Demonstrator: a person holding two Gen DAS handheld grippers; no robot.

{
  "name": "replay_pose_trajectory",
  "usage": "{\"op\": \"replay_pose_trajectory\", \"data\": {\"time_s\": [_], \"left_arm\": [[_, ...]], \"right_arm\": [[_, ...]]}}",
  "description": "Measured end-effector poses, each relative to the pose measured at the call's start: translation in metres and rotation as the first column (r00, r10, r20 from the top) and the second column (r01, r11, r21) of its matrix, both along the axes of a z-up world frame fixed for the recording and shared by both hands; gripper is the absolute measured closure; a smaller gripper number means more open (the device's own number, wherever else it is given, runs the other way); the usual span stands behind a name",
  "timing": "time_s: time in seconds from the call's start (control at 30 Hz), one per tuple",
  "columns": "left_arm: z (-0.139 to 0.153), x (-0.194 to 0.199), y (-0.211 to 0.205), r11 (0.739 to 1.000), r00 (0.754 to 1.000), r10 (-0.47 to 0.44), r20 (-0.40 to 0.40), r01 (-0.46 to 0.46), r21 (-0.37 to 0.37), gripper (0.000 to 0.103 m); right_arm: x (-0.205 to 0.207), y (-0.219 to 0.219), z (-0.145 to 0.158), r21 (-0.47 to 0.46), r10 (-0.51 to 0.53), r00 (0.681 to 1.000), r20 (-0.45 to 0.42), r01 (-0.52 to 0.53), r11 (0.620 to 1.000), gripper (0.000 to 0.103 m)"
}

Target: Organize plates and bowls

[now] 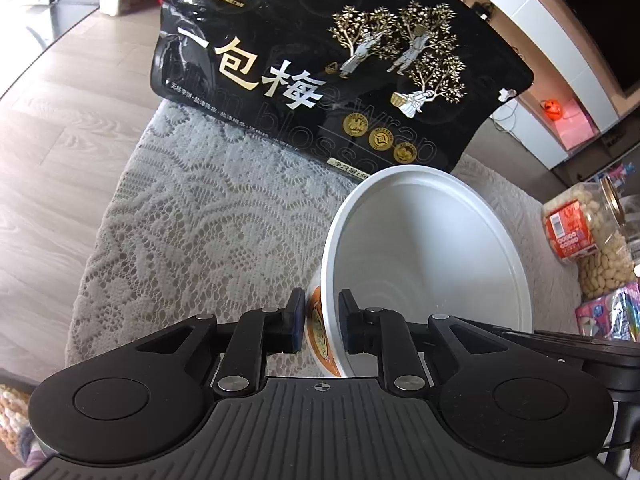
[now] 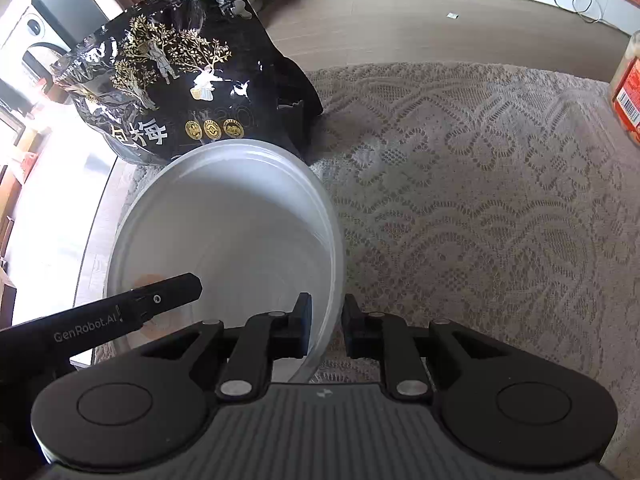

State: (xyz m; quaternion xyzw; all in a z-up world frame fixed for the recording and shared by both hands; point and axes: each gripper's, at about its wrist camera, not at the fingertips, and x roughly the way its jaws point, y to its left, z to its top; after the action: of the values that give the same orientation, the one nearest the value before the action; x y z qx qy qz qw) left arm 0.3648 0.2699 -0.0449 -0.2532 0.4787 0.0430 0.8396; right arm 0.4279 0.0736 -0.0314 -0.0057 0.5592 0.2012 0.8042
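- A white lace tablecloth (image 1: 192, 216) covered the table, with pale wood-look floor showing past its left edge in the left wrist view.
- At the back of the cloth stood a large glossy black snack bag (image 1: 332, 60) printed with gold trees, figures and Chinese lettering.
- Just in front of the bag sat a white bowl (image 1: 432, 248), empty, with an orange and gold printed outer wall; its far rim overlapped the bag's lower edge in both views.
- The left gripper (image 1: 322, 320) was nearly closed, its two pads set either side of the bowl's near wall, one outside on the printed face and one inside; the wall was clamped between them.
- The right gripper (image 2: 326, 326) was closed on the opposite side of the same bowl (image 2: 224, 232), one pad inside and one outside the rim, pinching the thin wall.
- In the right wrist view the left gripper's black finger, marked "GenRobot.AI", reached across the bowl's left rim.
- To the right, near the cloth's edge, stood a clear jar of pale nuts (image 1: 588, 240) with an orange label, and beside it bright pink snack packets (image 1: 612, 312).
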Motion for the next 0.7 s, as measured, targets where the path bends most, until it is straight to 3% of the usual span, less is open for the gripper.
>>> {"op": "replay_pose_trajectory", "data": {"time_s": [0.1,0.27,0.5,0.7], "left_arm": [[0.023,-0.008,-0.004,1.000,0.998,-0.029,0.053,0.029,0.002,0.083],[0.088,-0.043,-0.010,0.999,0.981,-0.034,0.192,0.027,0.040,0.080],[0.166,-0.099,-0.048,0.980,0.977,-0.086,0.195,0.047,0.196,0.083],[0.185,-0.145,-0.087,0.976,0.972,-0.141,0.189,0.105,0.191,0.083]], "right_arm": [[-0.011,-0.004,0.022,-0.004,0.010,0.998,0.067,-0.009,1.000,0.088],[-0.040,-0.020,0.087,0.060,0.057,0.989,0.134,-0.065,0.996,0.088],[-0.104,-0.040,0.150,0.054,0.157,0.963,0.217,-0.173,0.983,0.088],[-0.158,-0.087,0.168,0.045,0.174,0.953,0.249,-0.190,0.981,0.088]]}}
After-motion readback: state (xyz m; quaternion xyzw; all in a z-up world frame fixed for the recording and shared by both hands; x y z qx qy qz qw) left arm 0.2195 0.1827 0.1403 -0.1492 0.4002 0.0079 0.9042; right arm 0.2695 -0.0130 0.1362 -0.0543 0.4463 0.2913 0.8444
